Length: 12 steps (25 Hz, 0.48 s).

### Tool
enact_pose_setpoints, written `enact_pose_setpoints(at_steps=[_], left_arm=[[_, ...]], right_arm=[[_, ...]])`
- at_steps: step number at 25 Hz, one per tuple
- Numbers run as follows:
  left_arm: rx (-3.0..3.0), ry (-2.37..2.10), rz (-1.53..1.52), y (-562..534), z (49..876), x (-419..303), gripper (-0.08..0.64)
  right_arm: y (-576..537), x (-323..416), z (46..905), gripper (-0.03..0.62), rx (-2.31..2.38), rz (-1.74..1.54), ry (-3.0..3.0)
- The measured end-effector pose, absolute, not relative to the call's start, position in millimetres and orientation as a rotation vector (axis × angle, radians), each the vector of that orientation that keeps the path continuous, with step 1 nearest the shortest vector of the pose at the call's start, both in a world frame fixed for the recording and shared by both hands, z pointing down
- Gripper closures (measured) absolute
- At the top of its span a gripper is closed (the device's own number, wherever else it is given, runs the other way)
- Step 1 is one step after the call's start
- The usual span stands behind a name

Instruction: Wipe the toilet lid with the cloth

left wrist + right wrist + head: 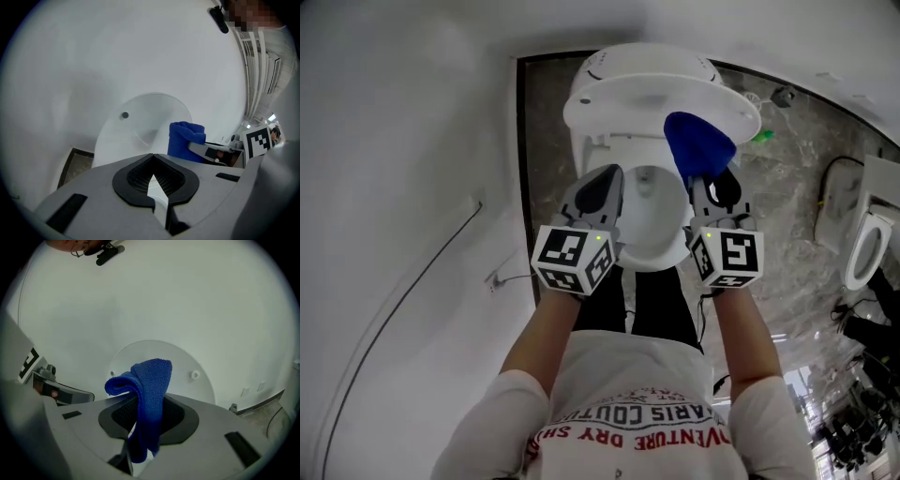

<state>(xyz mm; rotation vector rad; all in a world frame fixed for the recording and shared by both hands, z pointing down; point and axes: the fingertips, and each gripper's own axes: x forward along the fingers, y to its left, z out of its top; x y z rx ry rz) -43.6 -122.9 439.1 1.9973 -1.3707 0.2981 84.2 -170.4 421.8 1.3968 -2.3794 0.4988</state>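
- The white toilet (649, 251) stood against the far wall, seat open.
- Its raised toilet lid (628, 101) faced both tools.
- The left gripper (600, 184), on the near left, hovered over the bowl with its jaws pressed together on nothing.
- The right gripper (713, 184) pinched the blue cloth (698, 141), which rose in front of the lid's right part; contact could not be told.

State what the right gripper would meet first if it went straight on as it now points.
Probably the raised toilet lid: the blue cloth in the right gripper would touch it first. Depth is unclear.
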Motion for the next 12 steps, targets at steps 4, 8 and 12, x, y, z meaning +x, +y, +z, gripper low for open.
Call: enact_pose_setpoints(at_steps=[4,8,12], left_arm=[[1.986,-1.414,0.288,-115,459,-91,0.554],[1.954,-1.465,0.283,-113,475,-128,0.554],[1.924,-1.535,0.26,-102,485,-161,0.554]], right_arm=[[-162,17,452,0.494,1.325,0.548,-2.451],[-162,-39,473,0.494,1.252,0.597,-2.53],[-161,-79,489,0.494,1.219,0.625,-2.585]])
